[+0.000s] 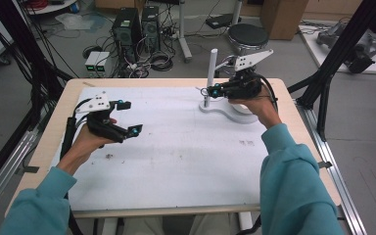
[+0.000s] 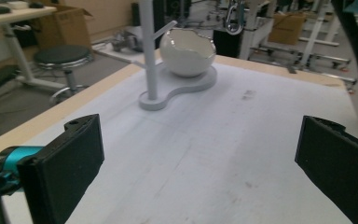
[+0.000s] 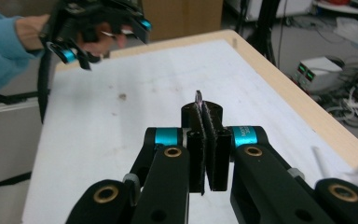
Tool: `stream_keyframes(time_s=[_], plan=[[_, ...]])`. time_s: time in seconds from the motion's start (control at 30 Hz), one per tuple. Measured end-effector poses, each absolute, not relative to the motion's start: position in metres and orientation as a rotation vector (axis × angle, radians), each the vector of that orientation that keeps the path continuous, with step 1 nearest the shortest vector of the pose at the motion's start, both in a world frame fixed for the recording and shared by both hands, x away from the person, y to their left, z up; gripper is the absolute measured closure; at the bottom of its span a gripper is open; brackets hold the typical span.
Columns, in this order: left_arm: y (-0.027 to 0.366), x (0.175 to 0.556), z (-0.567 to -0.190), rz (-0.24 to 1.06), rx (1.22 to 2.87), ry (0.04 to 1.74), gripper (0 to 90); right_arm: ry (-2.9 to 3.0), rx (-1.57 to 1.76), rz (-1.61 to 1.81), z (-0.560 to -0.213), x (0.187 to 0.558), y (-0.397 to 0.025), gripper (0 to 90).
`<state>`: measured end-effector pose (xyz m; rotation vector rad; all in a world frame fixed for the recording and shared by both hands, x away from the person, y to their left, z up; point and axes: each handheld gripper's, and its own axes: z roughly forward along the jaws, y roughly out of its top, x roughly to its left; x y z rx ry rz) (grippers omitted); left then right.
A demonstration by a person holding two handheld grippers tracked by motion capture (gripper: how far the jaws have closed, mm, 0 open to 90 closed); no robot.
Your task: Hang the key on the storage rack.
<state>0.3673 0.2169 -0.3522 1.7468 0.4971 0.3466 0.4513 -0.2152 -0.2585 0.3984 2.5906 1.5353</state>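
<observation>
The small thin ring-like piece (image 3: pixel 198 96) is pinched between the pads of my right hand-held gripper (image 3: pixel 208 108). The jaws are clenched flat together and only a sliver of dark edge pokes out past their tips. I cannot tell just what the piece is.

From the high view it hangs in the air at the tip of that gripper (image 1: pixel 210 91), just beside the upright white post (image 1: pixel 211 68) of the stand (image 1: pixel 225 113) at the far right of the counter (image 1: pixel 176 161). The post rises straight up, and a short branch angles off it near the top. The gripper lies roughly level and points leftward at the post, so I judge the coming move turns on that branch, which sits above and a little behind the jaw tips.

The left gripper view shows a white bowl (image 2: pixel 186 51) with a jagged rim on the stand's base, beside the post.

My right hand is much the nearer one. My left hand-held gripper (image 1: pixel 129 117) is held well apart over the near left of the counter, jaws released and spread wide, grasping nothing.

The teal collar on the right gripper carries small print, too fine to read.
</observation>
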Motion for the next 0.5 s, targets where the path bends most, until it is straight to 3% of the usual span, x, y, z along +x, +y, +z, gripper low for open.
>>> stream_keyframes(time_s=[0.5], plan=[[0.263,0.330,-0.396,0.481,1.637,0.612,1.7,2.631,0.498,1.346,-0.254,0.484,-0.221,89.0]])
